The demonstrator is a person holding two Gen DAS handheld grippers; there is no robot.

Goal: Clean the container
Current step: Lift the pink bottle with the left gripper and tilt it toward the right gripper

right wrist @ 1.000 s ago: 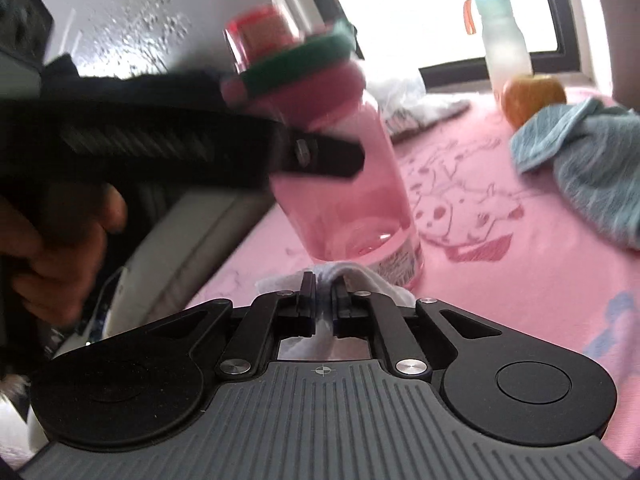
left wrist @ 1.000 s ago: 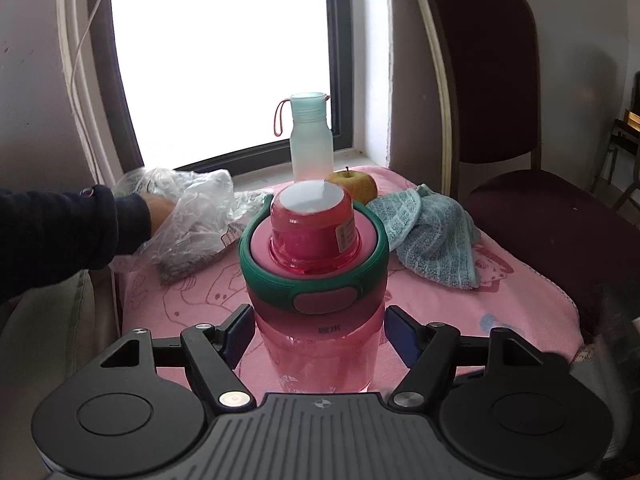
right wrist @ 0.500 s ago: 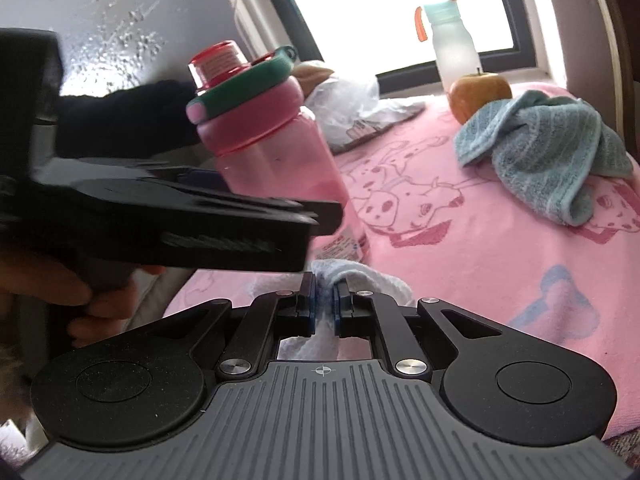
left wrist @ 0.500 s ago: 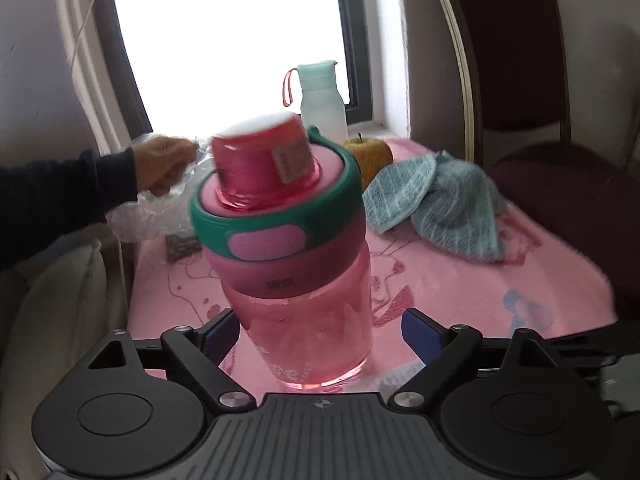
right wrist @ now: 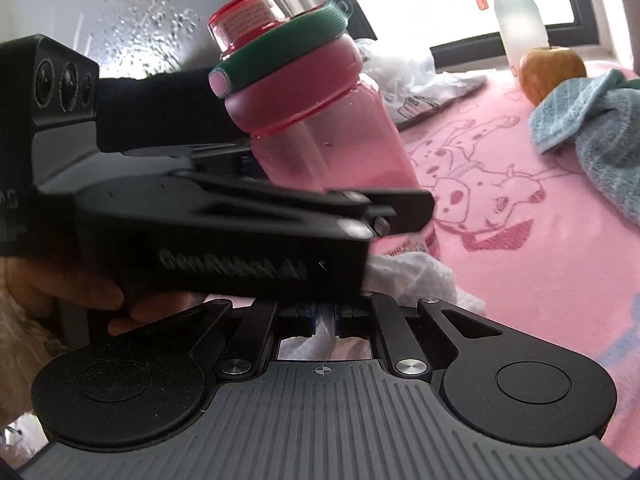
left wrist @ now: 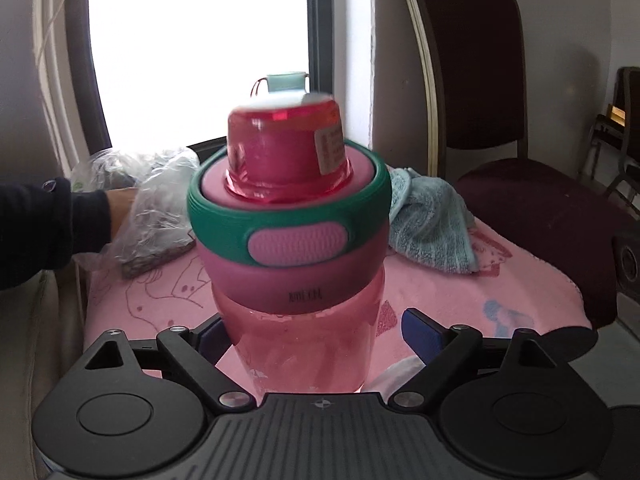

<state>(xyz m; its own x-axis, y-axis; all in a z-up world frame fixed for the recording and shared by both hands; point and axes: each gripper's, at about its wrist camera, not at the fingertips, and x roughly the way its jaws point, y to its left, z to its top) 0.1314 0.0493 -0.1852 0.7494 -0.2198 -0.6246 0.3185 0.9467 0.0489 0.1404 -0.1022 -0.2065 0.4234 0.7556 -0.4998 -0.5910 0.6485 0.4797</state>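
Note:
A pink see-through bottle (left wrist: 296, 336) with a green and pink lid stands between the fingers of my left gripper (left wrist: 310, 326). The jaws are wide apart, and a strip of cloth shows between the right pad (left wrist: 420, 330) and the bottle wall. In the right wrist view the bottle (right wrist: 328, 132) leans to the left, with the left gripper's black body (right wrist: 240, 232) across its lower half. My right gripper (right wrist: 325, 318) is shut on a white wipe (right wrist: 416, 276) that lies bunched by the bottle's base. The wipe (left wrist: 396, 376) also shows at the left gripper's lower right.
A pink printed cloth (right wrist: 520, 184) covers the table. On it lie a teal towel (left wrist: 432, 232), an apple (right wrist: 552, 68), a frosted bottle (right wrist: 516, 16) by the window and a plastic bag (left wrist: 160, 200) that a person's hand touches. A dark chair (left wrist: 540, 200) stands at the right.
The bottle, tilted left half a second ago, now stands straight and centred in the left wrist view and closer to the camera. The right gripper still holds the wipe, and the left gripper now covers more of its view.

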